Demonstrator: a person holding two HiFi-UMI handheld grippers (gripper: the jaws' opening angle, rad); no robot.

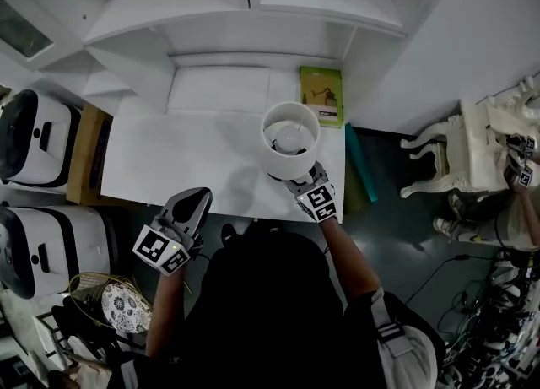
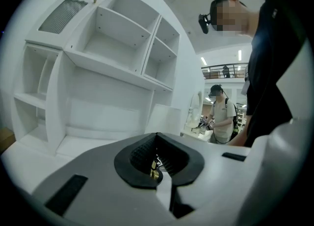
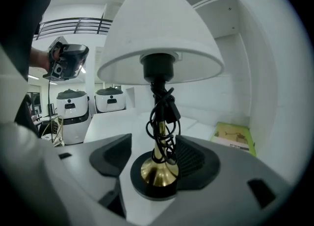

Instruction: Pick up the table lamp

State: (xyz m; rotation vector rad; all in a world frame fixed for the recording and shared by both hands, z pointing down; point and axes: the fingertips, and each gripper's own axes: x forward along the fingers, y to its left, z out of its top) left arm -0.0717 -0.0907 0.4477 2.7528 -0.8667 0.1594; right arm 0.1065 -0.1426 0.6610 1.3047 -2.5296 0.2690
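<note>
Right gripper (image 3: 154, 154): jaws stand wide apart, one pad on each side of the table lamp (image 3: 159, 43), low by its foot. The pads do not press on it.

The lamp stands upright on the white desk (image 1: 186, 159), in the right part, near the front edge. It has a white shade on top, a brass stem and a round black base (image 3: 156, 186). A black cord (image 3: 166, 117) is wound around the stem.

Left gripper (image 2: 157, 139): jaws closed together, tips meeting, w/ nothing gripped. It is held at the desk's front edge, to the left of the lamp and apart from it.

Behind the lamp a green book (image 1: 321, 94) lies flat at the back right of the desk. White shelves (image 2: 115, 48) rise at the back. Left of the desk stand 2 white machines (image 1: 34, 138).
</note>
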